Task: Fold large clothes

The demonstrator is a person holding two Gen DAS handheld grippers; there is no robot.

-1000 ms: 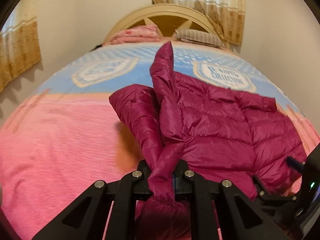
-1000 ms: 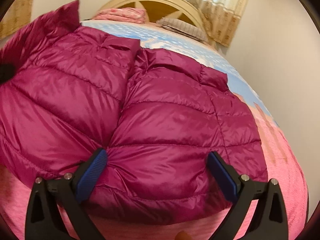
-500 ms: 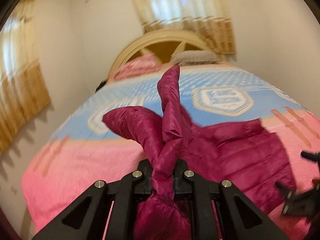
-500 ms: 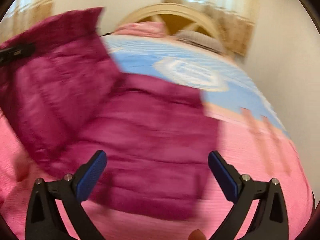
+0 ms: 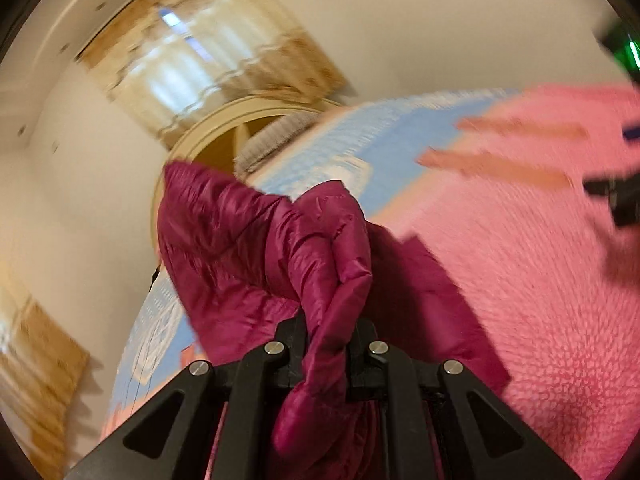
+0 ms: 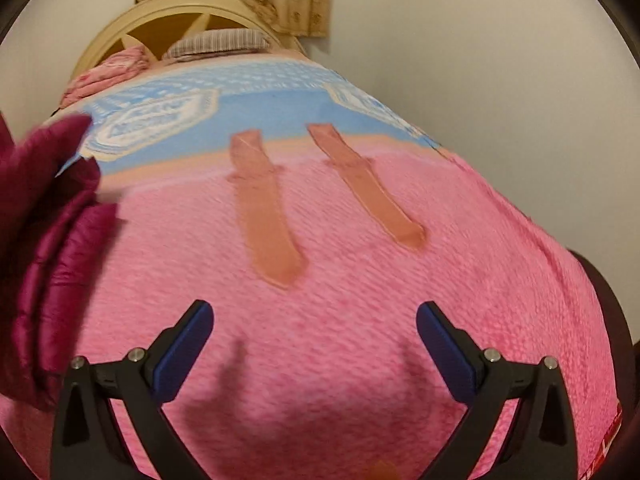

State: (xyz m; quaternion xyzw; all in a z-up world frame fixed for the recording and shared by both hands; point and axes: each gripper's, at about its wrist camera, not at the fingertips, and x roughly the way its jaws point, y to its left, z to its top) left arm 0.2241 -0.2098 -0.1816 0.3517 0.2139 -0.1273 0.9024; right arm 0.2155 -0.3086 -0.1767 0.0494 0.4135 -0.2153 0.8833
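A magenta puffer jacket (image 5: 248, 248) hangs bunched from my left gripper (image 5: 328, 344), which is shut on a fold of it and holds it lifted above the bed. The jacket also shows at the left edge of the right wrist view (image 6: 44, 240). My right gripper (image 6: 314, 332) is open and empty, with its blue pads (image 6: 184, 340) spread wide over the pink blanket (image 6: 340, 320), to the right of the jacket. Part of the right gripper shows at the right edge of the left wrist view (image 5: 620, 200).
The bed has a pink and blue blanket (image 5: 520, 260), a cream headboard (image 6: 180, 12) and pillows (image 6: 216, 42) at the far end. Walls stand close on the right (image 6: 500, 60). Curtains (image 5: 208, 64) hang behind the headboard.
My left gripper has lifted the jacket off the bed and tilted hard. The right gripper has moved right, off the jacket, and now faces bare blanket.
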